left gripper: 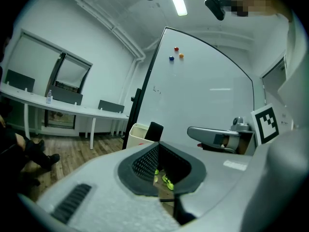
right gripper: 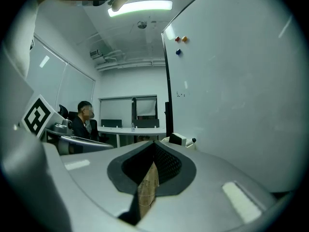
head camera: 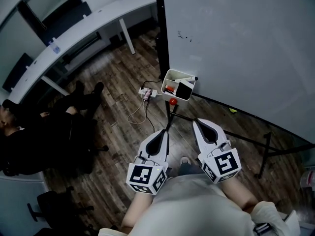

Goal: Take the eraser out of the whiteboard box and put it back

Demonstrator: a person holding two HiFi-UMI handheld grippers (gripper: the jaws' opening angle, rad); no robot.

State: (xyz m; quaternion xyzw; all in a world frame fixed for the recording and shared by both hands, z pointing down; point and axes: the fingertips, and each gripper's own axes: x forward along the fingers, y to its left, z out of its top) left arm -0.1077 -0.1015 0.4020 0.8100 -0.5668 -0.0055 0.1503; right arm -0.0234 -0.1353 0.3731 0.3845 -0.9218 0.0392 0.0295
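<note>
Right gripper (head camera: 196, 123) clenched, nothing in it; left gripper (head camera: 166, 132) the same. Both 2 hung short of the white plastic whiteboard box (head camera: 170, 75). Black block eraser (head camera: 185, 89) sat inside it. Fits pre-removal or post-return. Any reach in would want jaws spread, squared to the eraser.

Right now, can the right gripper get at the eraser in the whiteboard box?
Probably yes. The eraser stands up in the open-topped whiteboard box, and nothing lies between it and the right gripper. But the fingers are shut and empty, so they must open first.
</note>
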